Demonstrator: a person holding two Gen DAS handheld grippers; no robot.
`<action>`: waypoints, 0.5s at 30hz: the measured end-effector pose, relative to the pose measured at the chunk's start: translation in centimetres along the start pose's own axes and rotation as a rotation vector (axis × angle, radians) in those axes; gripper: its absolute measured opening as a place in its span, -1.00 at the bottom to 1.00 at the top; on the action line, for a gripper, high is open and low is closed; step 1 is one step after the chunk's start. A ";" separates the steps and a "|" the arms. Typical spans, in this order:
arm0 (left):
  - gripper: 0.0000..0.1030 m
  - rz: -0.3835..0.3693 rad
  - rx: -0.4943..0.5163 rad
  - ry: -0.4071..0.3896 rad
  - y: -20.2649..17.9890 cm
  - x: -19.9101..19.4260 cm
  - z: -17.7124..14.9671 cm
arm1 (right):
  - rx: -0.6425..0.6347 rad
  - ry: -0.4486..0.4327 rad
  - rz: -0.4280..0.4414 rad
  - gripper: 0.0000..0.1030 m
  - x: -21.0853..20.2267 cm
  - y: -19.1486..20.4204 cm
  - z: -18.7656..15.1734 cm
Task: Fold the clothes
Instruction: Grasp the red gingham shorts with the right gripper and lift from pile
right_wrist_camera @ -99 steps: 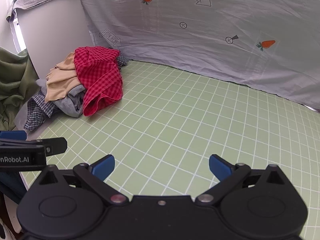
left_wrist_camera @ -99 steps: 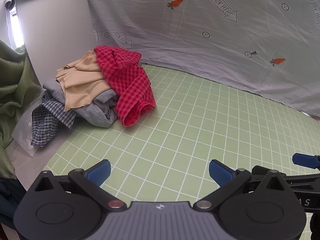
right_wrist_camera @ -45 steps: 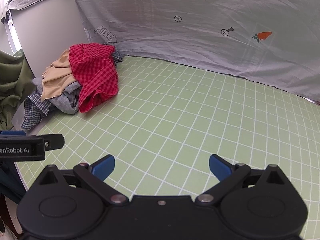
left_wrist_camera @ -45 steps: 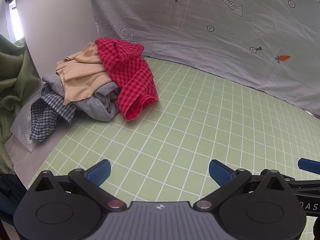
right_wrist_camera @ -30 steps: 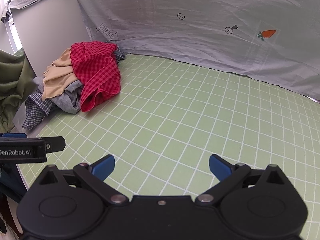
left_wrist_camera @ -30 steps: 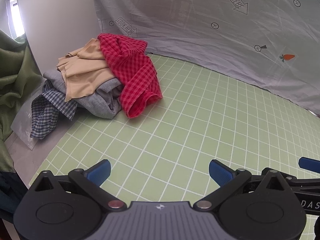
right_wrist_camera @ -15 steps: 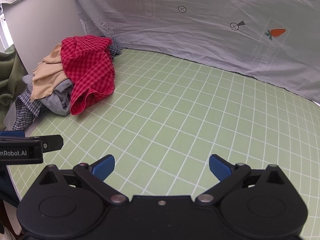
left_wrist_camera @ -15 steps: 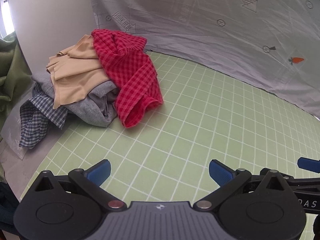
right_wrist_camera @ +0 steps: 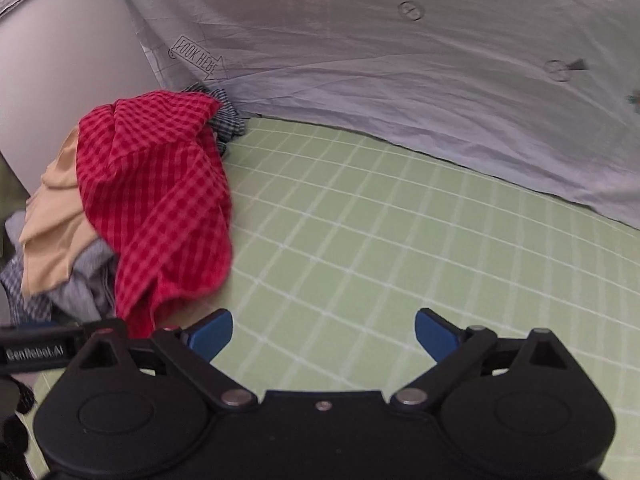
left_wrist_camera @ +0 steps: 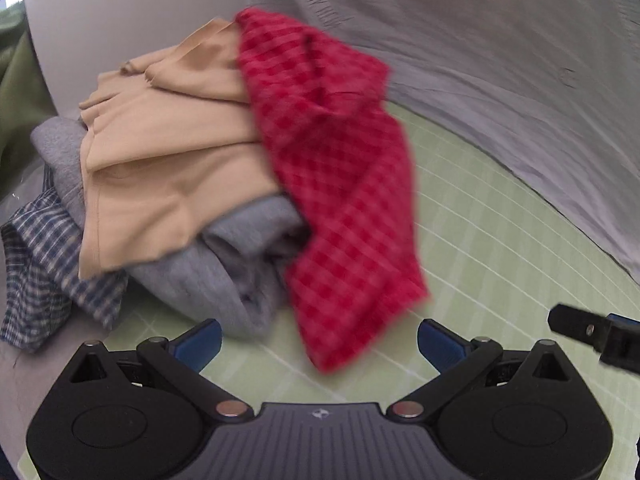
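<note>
Red checked garment [left_wrist_camera: 340, 184] tops the clothes pile [left_wrist_camera: 168, 184] at the tabletop's [right_wrist_camera: 400, 240] left end. Left hand-held gripper [left_wrist_camera: 318, 338] spread wide, empty; right hand-held gripper [right_wrist_camera: 323, 330] likewise. Risk: pinching grey layer beneath (edges overlap), dragging the whole pile.

both wrist views low, share clothes pile [left_wrist_camera: 224, 168] [right_wrist_camera: 132, 208]

Only two readable bits: the grey backdrop sheet [right_wrist_camera: 400, 80] has an arrow sign printed "LOOK HERE", and the left gripper [right_wrist_camera: 36, 350] poking into the right wrist view has a label reading roughly "GenRobot.AI", a bit blurry
</note>
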State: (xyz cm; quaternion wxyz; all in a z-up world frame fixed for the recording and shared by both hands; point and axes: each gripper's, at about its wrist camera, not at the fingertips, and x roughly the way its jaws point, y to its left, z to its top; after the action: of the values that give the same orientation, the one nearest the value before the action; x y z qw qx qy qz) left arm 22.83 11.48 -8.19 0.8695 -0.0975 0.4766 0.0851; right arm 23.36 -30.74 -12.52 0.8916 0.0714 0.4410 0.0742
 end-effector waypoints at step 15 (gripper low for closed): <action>1.00 0.162 -0.165 0.101 2.1 6.8 3.8 | 0.106 0.148 0.359 -0.15 13.0 7.3 4.6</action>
State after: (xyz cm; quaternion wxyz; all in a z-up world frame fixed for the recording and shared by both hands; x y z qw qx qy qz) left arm 29.03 14.86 -12.15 0.8238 -0.1338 0.5174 0.1890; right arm 34.28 -21.33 -18.42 0.8242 0.1900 0.4888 0.2137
